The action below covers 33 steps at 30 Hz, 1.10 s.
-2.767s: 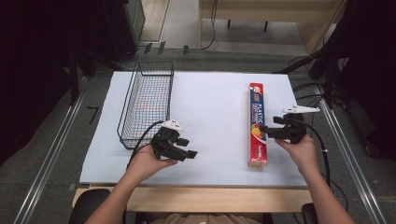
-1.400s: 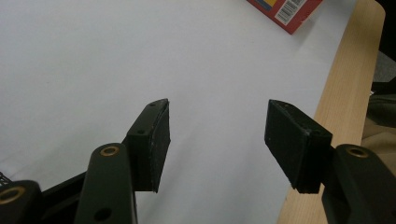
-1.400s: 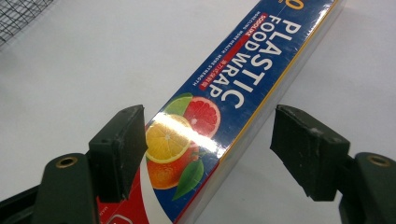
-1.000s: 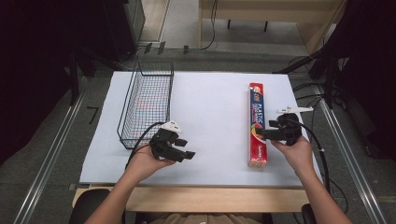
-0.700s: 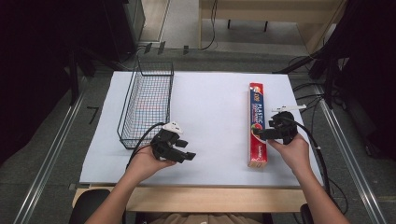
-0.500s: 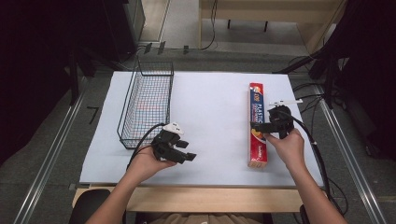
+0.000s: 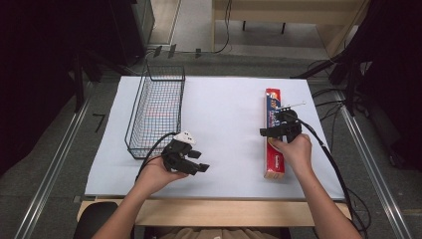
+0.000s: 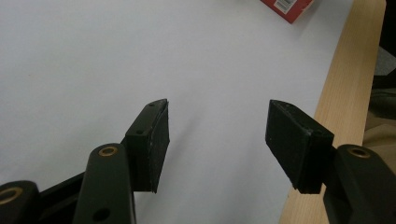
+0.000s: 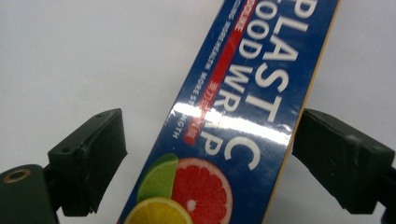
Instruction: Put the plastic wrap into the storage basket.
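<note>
A long red and blue box of plastic food wrap (image 7: 271,149) lies lengthwise on the right of the white mat (image 7: 224,109). My right gripper (image 7: 275,130) hovers over its middle, pointing down at it. In the right gripper view the jaws (image 9: 212,123) straddle the box (image 9: 243,93). They have just been opening and stand open, the left pad (image 9: 98,154) clear of the box and the right pad (image 9: 336,154) close by its edge. Near the front of the mat my left gripper (image 7: 201,162) rests open with nothing between its pads (image 8: 218,109).
A black wire basket (image 7: 157,112) stands on the left of the mat, just beyond the left hand. The table's wooden front edge (image 8: 345,84) runs close to the left gripper. A red corner of the box (image 8: 289,4) shows at the top of the left gripper view.
The right hand has moved left from beside the box to over it, and its jaws have spread across the box. The left hand has stayed still.
</note>
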Motion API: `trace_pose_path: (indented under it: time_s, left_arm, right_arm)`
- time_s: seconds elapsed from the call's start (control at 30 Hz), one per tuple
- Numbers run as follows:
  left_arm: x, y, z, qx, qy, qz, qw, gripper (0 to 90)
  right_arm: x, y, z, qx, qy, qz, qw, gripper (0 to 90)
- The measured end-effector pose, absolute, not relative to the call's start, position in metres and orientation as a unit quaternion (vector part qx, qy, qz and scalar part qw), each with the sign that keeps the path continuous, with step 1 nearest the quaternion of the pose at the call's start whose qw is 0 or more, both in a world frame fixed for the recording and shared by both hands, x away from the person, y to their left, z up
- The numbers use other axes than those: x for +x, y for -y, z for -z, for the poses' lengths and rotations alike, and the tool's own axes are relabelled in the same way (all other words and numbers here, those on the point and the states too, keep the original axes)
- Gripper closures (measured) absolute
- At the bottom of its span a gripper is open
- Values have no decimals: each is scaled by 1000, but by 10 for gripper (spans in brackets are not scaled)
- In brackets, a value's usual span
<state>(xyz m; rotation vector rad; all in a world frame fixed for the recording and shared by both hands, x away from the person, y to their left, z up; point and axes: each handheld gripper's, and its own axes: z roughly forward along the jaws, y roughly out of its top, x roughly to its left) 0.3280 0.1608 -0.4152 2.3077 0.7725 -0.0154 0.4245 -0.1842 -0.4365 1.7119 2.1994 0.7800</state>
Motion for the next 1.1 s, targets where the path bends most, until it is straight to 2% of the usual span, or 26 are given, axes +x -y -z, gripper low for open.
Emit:
trace_pose_path:
  time_s: [0.3, 0.77, 0.9, 1.1]
  left_arm:
    - [328, -159, 417, 894, -293, 7, 339, 402]
    - [329, -157, 419, 897, -292, 8, 332, 399]
    - [328, -156, 420, 898, -291, 9, 329, 399]
    - [328, -156, 420, 899, -290, 9, 329, 399]
  right_arm:
    - [425, 182, 451, 585, -767, -236, 117, 136]
    - [434, 184, 458, 604, -763, -219, 77, 171]
    - [437, 183, 456, 604, -767, -203, 76, 193]
    - [438, 183, 447, 603, -773, -181, 77, 285]
